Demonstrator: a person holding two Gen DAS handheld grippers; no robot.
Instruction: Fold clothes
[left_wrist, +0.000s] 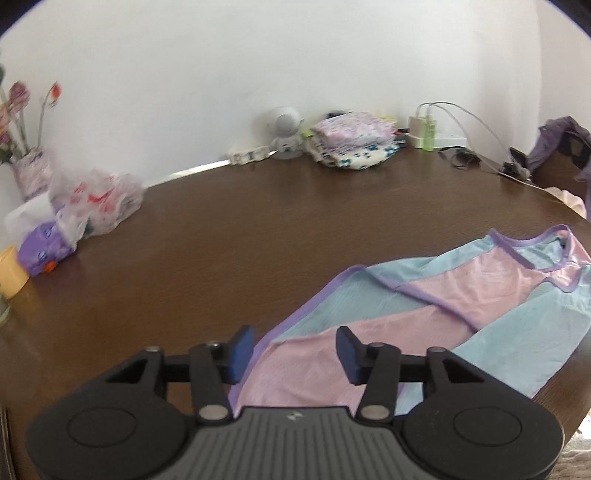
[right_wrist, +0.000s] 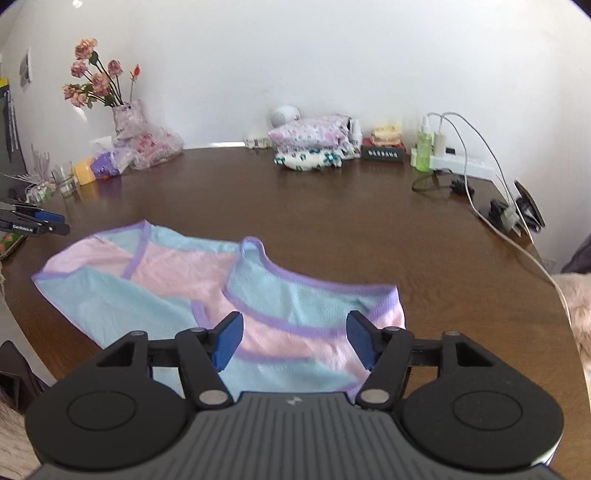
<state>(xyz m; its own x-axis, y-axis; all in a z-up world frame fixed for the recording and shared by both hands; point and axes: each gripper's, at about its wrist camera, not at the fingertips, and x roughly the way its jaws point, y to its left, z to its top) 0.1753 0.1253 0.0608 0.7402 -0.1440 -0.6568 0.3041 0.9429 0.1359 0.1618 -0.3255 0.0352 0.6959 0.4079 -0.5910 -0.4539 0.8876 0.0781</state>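
Right wrist view: the pink-and-blue garment (right_wrist: 221, 295) lies across the brown surface (right_wrist: 332, 206), long axis running from lower right to upper left, neckline end under the right tool (right_wrist: 293, 338), jaws apart; the left tool (left_wrist: 293, 350), also apart, hangs over the hem end.

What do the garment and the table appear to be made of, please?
Garment: probably a thin synthetic mesh knit, slightly shiny; fine ribbed texture and soft creases show on the pink and blue panels, with purple binding at the edges. Table: dark wood or wood-look laminate, semi-gloss; grain lines and faint reflections show, but which one is unclear.
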